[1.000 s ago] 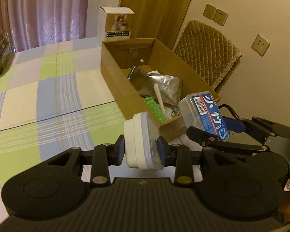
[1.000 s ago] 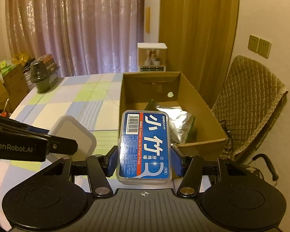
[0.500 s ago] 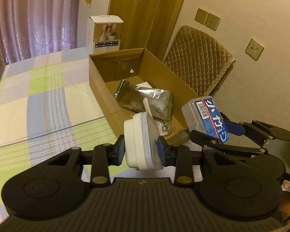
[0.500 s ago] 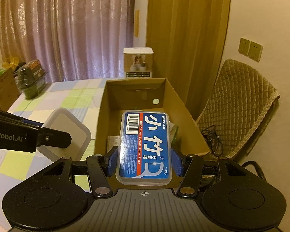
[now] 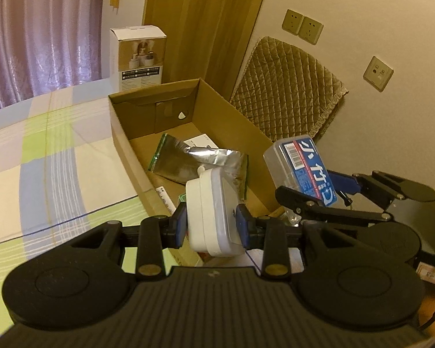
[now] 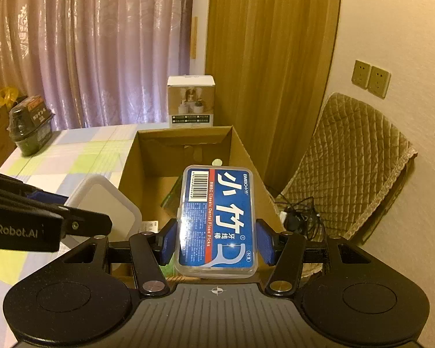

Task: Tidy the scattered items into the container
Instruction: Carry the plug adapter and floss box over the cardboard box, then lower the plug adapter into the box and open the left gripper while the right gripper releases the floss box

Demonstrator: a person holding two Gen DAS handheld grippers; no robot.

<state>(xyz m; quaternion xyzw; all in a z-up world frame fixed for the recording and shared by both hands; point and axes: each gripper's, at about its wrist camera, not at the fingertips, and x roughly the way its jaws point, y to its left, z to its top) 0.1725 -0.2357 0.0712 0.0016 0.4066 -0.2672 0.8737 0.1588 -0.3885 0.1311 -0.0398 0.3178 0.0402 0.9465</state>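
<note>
Left wrist view: left gripper (image 5: 211, 226) clamped on white lidded case (image 5: 213, 213), held above near end of cardboard box (image 5: 121, 133). Silver foil pouch (image 5: 194, 159) lies inside box. Right gripper (image 5: 313, 191) at right, carrying blue floss-pick box (image 5: 301, 168).

Right wrist view: right gripper (image 6: 216, 239) clamped on blue floss-pick box (image 6: 217, 220), over near end of cardboard box (image 6: 185, 150). White lidded case (image 6: 101, 203) at left, beside box wall.

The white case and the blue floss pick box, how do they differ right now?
The white case is plain, opaque and unlabelled; the floss pick box is clear plastic with a blue label, barcode and print. The case is squarish and held edge-on in the left hand-held gripper; the box is longer and lies face-up in the right hand-held gripper. Both are clamped, above the near end of the cardboard box.
</note>
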